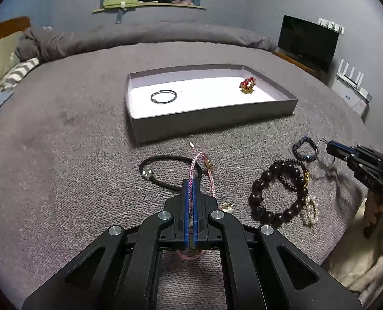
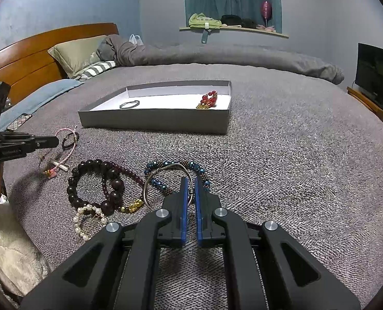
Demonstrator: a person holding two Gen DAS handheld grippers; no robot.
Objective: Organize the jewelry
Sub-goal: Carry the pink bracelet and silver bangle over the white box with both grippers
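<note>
Ahead of both grippers lies the tray [image 1: 212,116], long side across. Left gripper [image 1: 190,184] is closed on the pink cord [image 1: 191,173]; right gripper [image 2: 189,184] is clamped on the silver bangle [image 2: 165,169], just over the bed [image 1: 75,155].

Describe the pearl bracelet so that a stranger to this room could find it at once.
Start at the grey tray on the bed, then come to the loose jewellery in front of it. The pearl bracelet lies nearest the bed's edge, touching the dark bead bracelet; only it has white beads.
</note>
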